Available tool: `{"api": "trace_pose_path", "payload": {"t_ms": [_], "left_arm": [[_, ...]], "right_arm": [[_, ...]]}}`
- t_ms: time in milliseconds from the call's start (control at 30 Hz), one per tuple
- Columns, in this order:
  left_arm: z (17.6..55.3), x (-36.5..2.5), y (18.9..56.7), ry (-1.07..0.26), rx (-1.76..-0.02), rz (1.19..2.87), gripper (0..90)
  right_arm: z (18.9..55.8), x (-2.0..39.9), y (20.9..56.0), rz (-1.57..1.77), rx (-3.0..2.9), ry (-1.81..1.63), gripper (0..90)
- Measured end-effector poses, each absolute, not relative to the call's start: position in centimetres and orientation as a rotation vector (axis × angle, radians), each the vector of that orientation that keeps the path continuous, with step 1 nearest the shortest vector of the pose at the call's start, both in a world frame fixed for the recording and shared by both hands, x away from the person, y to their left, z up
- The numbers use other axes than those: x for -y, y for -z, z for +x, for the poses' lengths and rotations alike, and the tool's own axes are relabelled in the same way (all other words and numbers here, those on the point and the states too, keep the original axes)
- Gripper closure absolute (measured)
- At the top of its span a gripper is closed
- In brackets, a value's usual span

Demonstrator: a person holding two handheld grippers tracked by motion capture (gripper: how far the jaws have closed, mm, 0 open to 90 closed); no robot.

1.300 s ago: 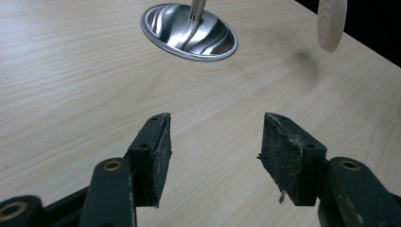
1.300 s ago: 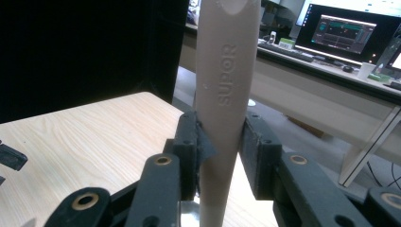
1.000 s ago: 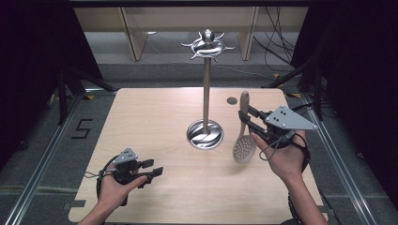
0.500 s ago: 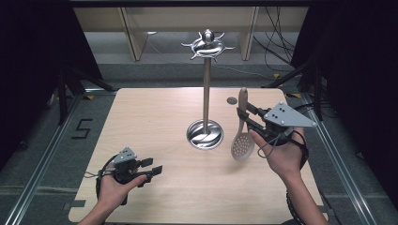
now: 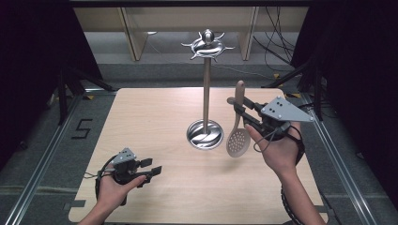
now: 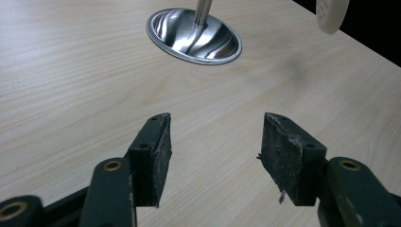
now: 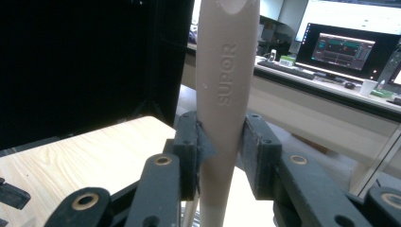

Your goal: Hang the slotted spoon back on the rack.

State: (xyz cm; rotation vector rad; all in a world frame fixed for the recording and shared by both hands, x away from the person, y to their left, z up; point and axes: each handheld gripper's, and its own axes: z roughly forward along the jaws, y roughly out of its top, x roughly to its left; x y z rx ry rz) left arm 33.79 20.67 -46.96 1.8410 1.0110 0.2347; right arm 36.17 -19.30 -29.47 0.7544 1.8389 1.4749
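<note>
The slotted spoon (image 5: 238, 126) hangs upright in the air just to the right of the utensil stand (image 5: 205, 89), its perforated bowl down, near the stand's round steel base (image 5: 204, 135) but apart from it, its handle end up and short of the hook crown (image 5: 207, 43) at the top of the stand's pole. The right gripper view shows the spoon's beige handle (image 7: 226, 94), stamped with a brand name, pinched between the two black jaws, with the hanging hole just cut by the top edge of that view. The right gripper (image 5: 245, 112) is thus clamped on the handle about midway along it, the person's hand (image 5: 277, 150) beneath it, on the side away from the stand.

The left gripper (image 5: 149, 168) sits low over the table (image 5: 141, 108), well to the near left of the stand's base, jaws standing wide apart with nothing between them; its own view looks across bare wood towards the base (image 6: 194, 35), with the spoon's bowl (image 6: 332, 14) at the upper right corner.

Judging by this, the step in hand is carrying the spoon up to hang it on the stand. The next move would call for lifting until the handle's hole reaches the level of the crown, moving in towards the pole, and threading the hole over one of the curved hooks before the jaws let go.
</note>
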Motion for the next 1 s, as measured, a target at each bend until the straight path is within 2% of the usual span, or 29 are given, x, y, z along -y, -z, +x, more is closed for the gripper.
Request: {"api": "trace_pose_path", "payload": {"t_ms": [1000], "left_arm": [[34.0,-20.7,47.1,-0.228,-1.009,1.843,42.5]], "right_arm": [[37.8,17.9,28.6,0.750,-1.816,-1.521,70.3]]}}
